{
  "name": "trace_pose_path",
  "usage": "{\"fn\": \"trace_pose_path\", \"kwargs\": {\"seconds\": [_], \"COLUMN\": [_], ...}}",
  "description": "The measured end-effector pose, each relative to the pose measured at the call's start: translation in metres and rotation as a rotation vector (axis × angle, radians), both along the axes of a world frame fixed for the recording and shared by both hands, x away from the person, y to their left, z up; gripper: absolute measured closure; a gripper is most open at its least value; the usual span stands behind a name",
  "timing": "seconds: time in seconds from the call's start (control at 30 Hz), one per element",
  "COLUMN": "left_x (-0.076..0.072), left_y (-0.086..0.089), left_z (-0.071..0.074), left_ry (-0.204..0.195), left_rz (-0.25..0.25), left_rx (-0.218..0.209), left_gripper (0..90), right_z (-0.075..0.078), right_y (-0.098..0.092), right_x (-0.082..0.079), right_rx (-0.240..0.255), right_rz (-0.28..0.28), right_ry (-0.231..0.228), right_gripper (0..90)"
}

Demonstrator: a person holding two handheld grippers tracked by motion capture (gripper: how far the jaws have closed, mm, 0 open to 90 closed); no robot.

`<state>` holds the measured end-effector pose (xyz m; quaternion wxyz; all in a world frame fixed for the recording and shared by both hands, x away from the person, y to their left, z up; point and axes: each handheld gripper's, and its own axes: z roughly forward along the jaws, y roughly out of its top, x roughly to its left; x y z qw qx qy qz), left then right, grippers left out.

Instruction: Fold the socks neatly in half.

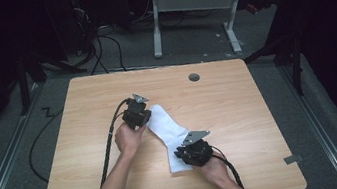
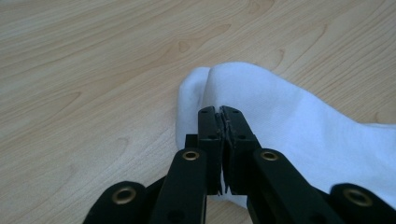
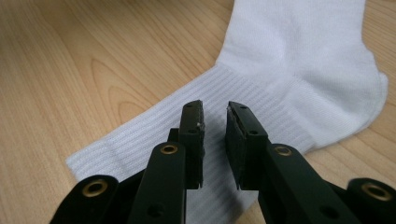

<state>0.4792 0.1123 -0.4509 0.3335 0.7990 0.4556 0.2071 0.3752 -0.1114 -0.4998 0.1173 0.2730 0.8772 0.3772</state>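
A white sock (image 1: 169,127) lies flat on the wooden table (image 1: 240,114), toe at the upper left and ribbed cuff at the lower right. My left gripper (image 1: 145,120) is at the toe. In the left gripper view its jaws (image 2: 219,112) are pressed together on the sock's toe (image 2: 289,116), and a crease in the fabric runs up to the tips. My right gripper (image 1: 180,154) hovers at the cuff end. In the right gripper view its jaws (image 3: 215,109) stand a little apart above the ribbed cuff (image 3: 154,130), with no fabric pinched between the pads.
A grey cable grommet (image 1: 194,77) sits near the table's far edge. Black cables (image 1: 109,146) trail from the left gripper over the table's left front. Beyond the table stands a white desk frame (image 1: 193,2) on a dark floor.
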Motion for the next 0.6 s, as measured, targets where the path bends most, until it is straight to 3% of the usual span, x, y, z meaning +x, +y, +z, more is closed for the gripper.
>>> {"fn": "trace_pose_path", "kwargs": {"seconds": [0.17, 0.37, 0.6], "left_x": [0.003, 0.002, -0.004], "left_y": [-0.003, -0.006, 0.006], "left_z": [-0.007, -0.016, -0.012], "left_ry": [0.010, 0.024, 0.016], "left_rz": [0.012, -0.010, 0.009], "left_rx": [0.010, 0.021, -0.027], "left_gripper": [86.3, 80.4, 74.9], "right_z": [0.000, 0.000, -0.001], "right_y": [-0.001, -0.002, -0.005], "right_x": [-0.001, 0.000, -0.004], "right_rx": [0.004, 0.011, 0.006], "right_rz": [0.002, 0.010, 0.031], "right_ry": [0.003, 0.017, 0.017], "right_gripper": [76.6, 76.7, 76.9]}}
